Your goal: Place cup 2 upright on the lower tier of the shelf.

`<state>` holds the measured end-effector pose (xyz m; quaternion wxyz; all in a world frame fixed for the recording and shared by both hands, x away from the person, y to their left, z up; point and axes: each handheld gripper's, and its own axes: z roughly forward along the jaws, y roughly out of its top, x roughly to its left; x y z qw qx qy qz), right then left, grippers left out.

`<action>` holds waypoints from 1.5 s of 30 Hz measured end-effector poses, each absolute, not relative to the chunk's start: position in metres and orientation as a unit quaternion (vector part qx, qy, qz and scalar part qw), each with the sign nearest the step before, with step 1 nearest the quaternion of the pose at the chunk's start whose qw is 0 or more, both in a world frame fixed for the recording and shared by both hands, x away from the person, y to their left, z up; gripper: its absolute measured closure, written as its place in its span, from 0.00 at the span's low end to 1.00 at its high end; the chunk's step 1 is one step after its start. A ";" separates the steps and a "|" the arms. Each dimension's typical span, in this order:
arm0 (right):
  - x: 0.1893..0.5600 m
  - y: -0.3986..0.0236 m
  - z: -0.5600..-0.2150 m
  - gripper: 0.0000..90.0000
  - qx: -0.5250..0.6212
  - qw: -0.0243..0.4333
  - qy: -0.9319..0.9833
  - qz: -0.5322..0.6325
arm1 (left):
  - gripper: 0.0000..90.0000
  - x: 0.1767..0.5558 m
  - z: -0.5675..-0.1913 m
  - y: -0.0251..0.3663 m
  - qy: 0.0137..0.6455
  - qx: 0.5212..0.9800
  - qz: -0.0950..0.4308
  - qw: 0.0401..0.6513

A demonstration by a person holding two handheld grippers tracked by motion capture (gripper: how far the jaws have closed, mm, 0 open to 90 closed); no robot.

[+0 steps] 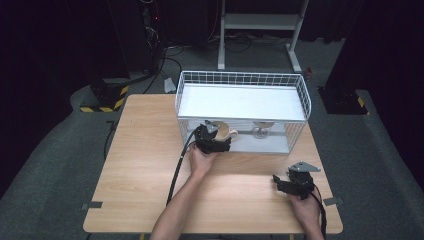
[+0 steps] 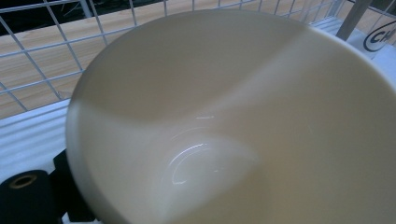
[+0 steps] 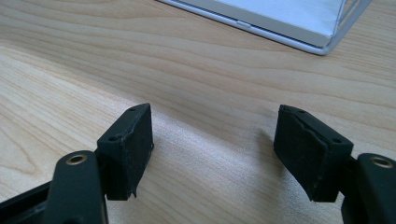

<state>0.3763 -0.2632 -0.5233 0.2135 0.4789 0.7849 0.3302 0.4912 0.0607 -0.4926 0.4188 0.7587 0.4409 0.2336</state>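
Observation:
A cream cup [image 1: 226, 132] with a small handle hangs tilted at the front of a white wire rack [image 1: 243, 79], at its lower shelf. My left gripper [image 1: 216, 133] is shut on the cup's rim. In the left gripper view the cup's glossy inside [image 2: 243, 116] sits right in front of the camera, and one black finger [image 2: 25, 193] shows at the lower left. My right gripper [image 1: 278, 181] rests low over the wooden table [image 1: 145, 150] at the front right. Its jaws [image 3: 212, 149] stand open with bare wood between them.
A clear stemmed glass [image 1: 262, 128] stands on the rack's lower shelf, to the right of the cup. The rack's upper shelf [image 1: 240, 100] is a flat white board. The rack's base corner [image 3: 299, 32] lies ahead of my right gripper. Dark floor surrounds the table.

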 end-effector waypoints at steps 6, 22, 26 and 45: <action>0.377 -0.263 -0.523 0.32 0.479 0.213 0.785 0.331 | 0.05 0.492 -0.494 0.061 0.447 0.758 0.243 0.408; 0.376 -0.263 -0.523 0.31 0.479 0.214 0.785 0.330 | 0.00 0.485 -0.488 0.064 0.448 0.763 0.224 0.409; 0.376 -0.263 -0.523 0.31 0.479 0.214 0.785 0.330 | 0.02 0.484 -0.492 0.067 0.452 0.765 0.206 0.409; 0.376 -0.263 -0.523 0.31 0.479 0.214 0.785 0.330 | 0.20 0.454 -0.497 0.082 0.476 0.751 0.206 0.409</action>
